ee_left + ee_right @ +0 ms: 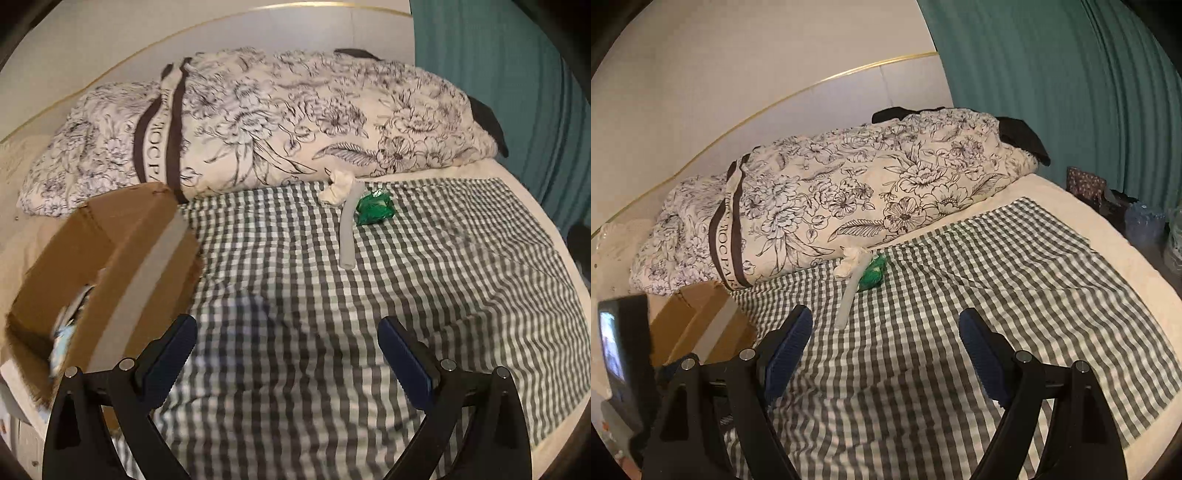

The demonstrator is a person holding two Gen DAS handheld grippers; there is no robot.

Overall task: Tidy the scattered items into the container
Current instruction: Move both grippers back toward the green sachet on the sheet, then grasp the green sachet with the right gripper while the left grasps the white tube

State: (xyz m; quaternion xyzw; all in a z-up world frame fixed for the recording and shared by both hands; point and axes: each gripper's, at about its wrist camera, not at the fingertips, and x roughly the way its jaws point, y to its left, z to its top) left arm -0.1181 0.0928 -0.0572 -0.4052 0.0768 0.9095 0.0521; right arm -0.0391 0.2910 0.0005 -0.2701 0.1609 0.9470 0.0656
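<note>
Cardboard box (110, 251) brown, open-topped, pale tape strip, beside checked cloth (406, 295)

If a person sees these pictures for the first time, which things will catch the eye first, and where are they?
The large floral duvet bundle along the back wall dominates. On the checked cloth before it lie a bright green wrapper, a pale tube and a white crumpled piece, close together. An open cardboard box stands at the left; both grippers, left gripper and right gripper, are open and empty.

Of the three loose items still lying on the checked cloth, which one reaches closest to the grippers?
The pale tube: its free end stretches down the checked cloth toward the grippers, while the white crumpled wad and green wrapper sit back by the floral duvet.
</note>
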